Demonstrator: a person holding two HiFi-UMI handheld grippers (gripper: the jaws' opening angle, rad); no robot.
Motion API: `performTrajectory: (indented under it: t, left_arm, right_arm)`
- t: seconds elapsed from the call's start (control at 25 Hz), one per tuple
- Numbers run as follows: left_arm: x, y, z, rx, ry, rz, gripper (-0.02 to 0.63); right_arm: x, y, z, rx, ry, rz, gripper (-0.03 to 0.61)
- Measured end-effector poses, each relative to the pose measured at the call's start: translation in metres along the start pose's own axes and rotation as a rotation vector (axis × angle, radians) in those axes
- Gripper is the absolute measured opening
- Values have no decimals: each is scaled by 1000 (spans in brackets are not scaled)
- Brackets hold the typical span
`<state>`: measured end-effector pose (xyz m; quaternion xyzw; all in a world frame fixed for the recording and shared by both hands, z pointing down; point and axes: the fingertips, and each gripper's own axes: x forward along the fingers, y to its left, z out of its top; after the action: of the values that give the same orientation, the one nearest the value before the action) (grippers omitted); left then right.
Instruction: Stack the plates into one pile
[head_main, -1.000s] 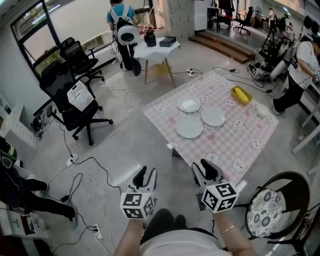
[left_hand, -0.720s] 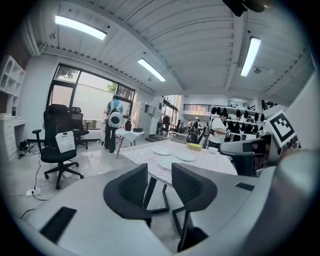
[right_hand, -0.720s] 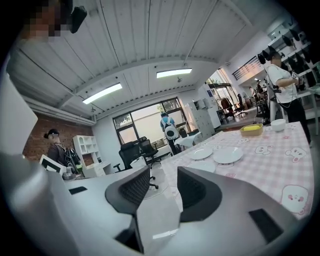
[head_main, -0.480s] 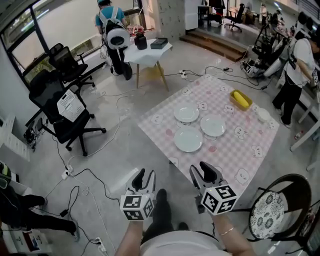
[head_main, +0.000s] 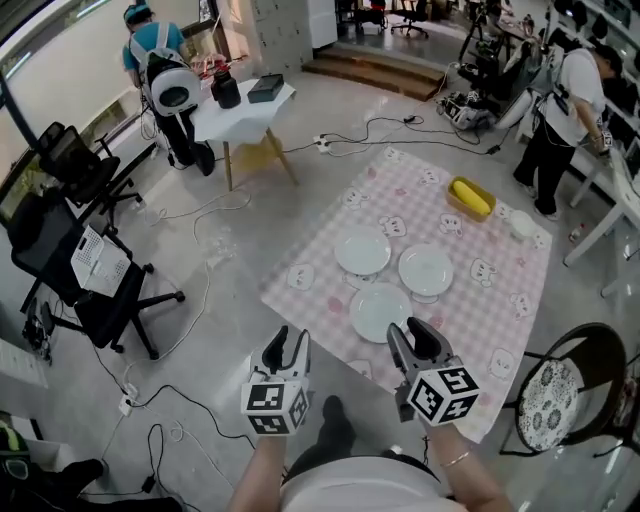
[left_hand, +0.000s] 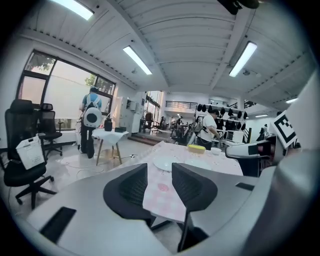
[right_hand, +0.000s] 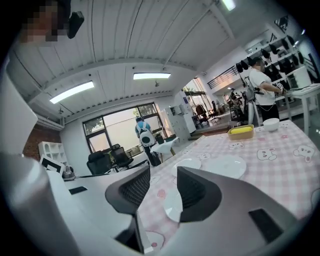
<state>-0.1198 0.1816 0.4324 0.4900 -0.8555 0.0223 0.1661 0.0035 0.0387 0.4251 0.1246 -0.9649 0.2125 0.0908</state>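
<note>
Three white plates lie apart on a pink checked tablecloth (head_main: 480, 300): a far left plate (head_main: 362, 250), a far right plate (head_main: 426, 269) and a near plate (head_main: 380, 312). My left gripper (head_main: 288, 345) is over the floor just short of the cloth's near corner, and its jaws have just been opening with nothing between them. My right gripper (head_main: 412, 335) is beside the near plate's right edge without touching it; its jaws have also just been opening and are empty. In the right gripper view the near plate (right_hand: 172, 205) shows between the jaws of that gripper (right_hand: 164, 192). The left gripper (left_hand: 160, 182) faces the far left plate (left_hand: 167, 162).
A yellow container (head_main: 471, 197) and a small white bowl (head_main: 521, 222) sit at the cloth's far side. A chair with a patterned cushion (head_main: 548, 408) stands at the right. An office chair (head_main: 80, 270), a small white table (head_main: 240, 100), floor cables (head_main: 190, 300) and people are around.
Both grippers have moved forward toward the table, which now lies much nearer in the head view. The right gripper has reached the near plate's edge. The plates have not moved.
</note>
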Motion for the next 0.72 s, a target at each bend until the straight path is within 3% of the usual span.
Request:
performTrajectory:
  t: [0.44, 0.72]
  left_arm:
    - [93, 11, 21, 50, 32, -257, 147]
    - [123, -14, 17, 82, 77, -344, 147]
  right_arm:
    - [21, -40, 11, 71, -81, -293, 150]
    - [8, -68, 7, 104, -88, -395, 150]
